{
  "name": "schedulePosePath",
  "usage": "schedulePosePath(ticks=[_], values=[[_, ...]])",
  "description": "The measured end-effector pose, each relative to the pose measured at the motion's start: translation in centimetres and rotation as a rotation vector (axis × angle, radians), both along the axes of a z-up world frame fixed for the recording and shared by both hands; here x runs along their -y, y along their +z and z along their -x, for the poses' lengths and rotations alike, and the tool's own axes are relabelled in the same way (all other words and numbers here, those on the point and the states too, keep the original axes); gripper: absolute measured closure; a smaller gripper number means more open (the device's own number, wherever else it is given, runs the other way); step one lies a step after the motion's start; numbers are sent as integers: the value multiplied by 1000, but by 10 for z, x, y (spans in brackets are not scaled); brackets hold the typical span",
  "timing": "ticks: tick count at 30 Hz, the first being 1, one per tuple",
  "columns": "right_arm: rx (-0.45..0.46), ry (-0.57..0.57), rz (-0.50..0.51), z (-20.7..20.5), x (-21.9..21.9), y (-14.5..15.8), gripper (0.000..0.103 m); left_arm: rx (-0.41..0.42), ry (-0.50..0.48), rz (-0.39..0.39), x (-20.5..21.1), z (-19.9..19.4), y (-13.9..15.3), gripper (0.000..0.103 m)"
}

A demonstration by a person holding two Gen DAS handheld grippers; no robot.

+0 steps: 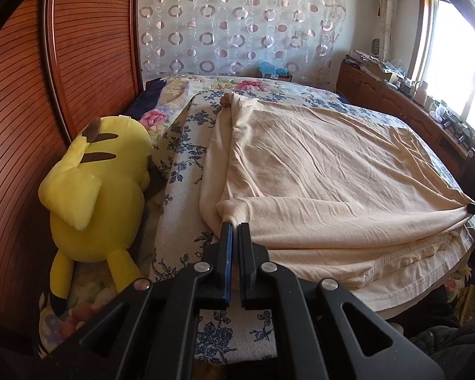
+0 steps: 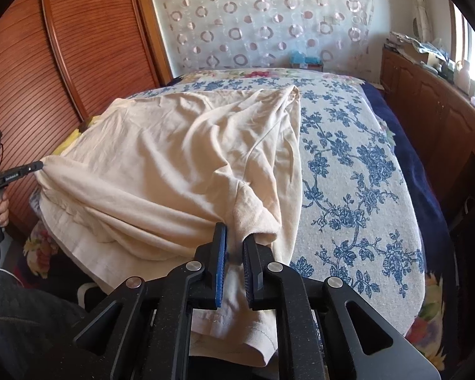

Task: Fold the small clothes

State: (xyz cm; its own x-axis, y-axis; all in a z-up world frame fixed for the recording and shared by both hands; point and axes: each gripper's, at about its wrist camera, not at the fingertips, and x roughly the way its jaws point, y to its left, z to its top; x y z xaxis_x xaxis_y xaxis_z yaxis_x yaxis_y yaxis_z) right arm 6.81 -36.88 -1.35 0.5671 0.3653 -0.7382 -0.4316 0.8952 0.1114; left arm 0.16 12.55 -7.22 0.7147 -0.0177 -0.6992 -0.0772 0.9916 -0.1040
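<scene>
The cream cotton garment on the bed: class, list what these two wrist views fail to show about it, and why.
- Its type: the cream cotton garment is doubled over in both views, so neckline and front are hidden.
- Its near hem: in the right wrist view, the right gripper covers it.
- The pinched corner: in the left wrist view, the shut left gripper hides it.
- The blue-flowered bedspread beneath: covered by the garment.
</scene>
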Motion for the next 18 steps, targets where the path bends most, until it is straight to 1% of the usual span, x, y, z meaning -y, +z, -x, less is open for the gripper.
schedulePosePath(ticks=[3,5,7,8,9,10,11,12,13,14,16,18], values=[[17,-8,17,1,1,9,93,2,5,0,0,1,1,102],[35,-15,25,2,2,16,90,3,11,-16,0,2,1,100],[58,-25,39,4,1,23,85,13,6,-35,1,4,2,96],[70,-26,50,4,0,25,85,15,4,-39,1,5,2,94],[80,-20,63,5,-2,27,84,16,4,-42,1,5,2,85],[86,-14,73,4,-5,27,83,18,4,-42,1,5,3,75],[90,-9,79,4,-8,26,82,22,4,-36,-1,5,3,71],[93,-3,80,3,-11,25,79,21,4,-30,-2,5,2,67],[92,1,78,2,-13,23,74,14,3,-21,-3,4,0,66],[90,5,71,0,-16,20,73,6,6,-22,-4,3,-2,66],[85,11,57,-4,-23,14,71,-13,22,-42,-3,1,-7,66],[89,8,53,-8,-31,8,71,-25,14,-28,-4,0,-12,66]])
